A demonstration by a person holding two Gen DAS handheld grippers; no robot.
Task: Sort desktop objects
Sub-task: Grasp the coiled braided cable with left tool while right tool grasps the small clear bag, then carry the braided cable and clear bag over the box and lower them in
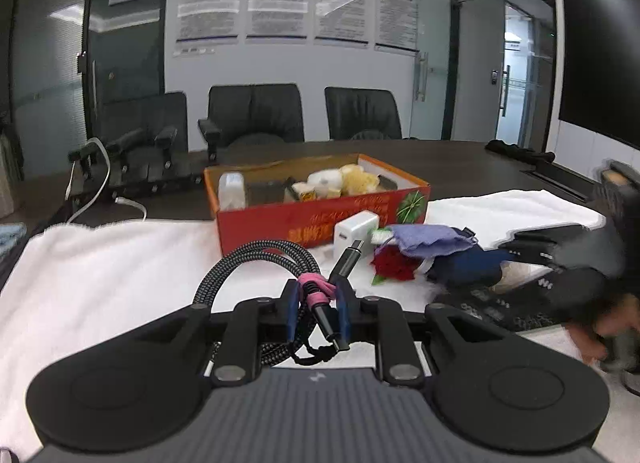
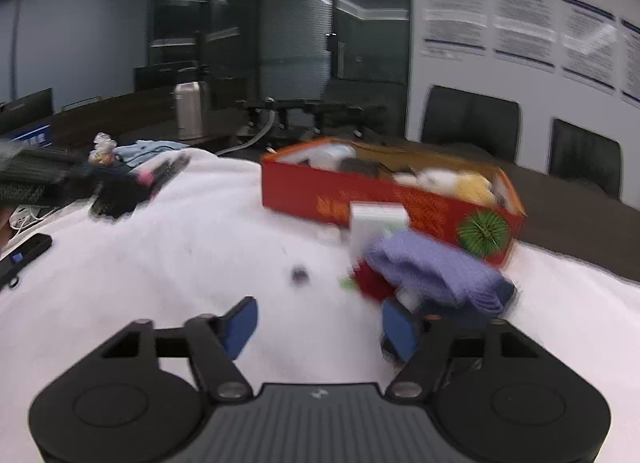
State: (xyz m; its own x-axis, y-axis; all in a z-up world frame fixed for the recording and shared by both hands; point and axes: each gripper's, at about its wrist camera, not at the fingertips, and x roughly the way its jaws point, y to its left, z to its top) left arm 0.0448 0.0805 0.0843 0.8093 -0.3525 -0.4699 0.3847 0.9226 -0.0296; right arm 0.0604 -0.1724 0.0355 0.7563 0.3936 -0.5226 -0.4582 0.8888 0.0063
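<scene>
My left gripper (image 1: 318, 301) is shut on a coiled braided black cable (image 1: 256, 259) bound with a pink strap, held above the white towel (image 1: 100, 275). The orange box (image 1: 320, 215) with several items inside stands ahead; it also shows in the right wrist view (image 2: 380, 199). A white charger (image 1: 354, 229), a purple cloth (image 1: 432, 239), a red flower (image 1: 394, 265) and a dark blue item (image 1: 464, 269) lie by the box. My right gripper (image 2: 318, 325) is open and empty above the towel (image 2: 160, 263), just left of the purple cloth (image 2: 436, 267). That view is blurred.
Black office chairs (image 1: 256, 111) stand behind the dark table (image 1: 460, 163). A white cable (image 1: 100, 183) lies at the left. A steel flask (image 2: 190, 109) and a phone (image 2: 24, 253) sit left in the right wrist view. A small dark object (image 2: 300, 275) lies on the towel.
</scene>
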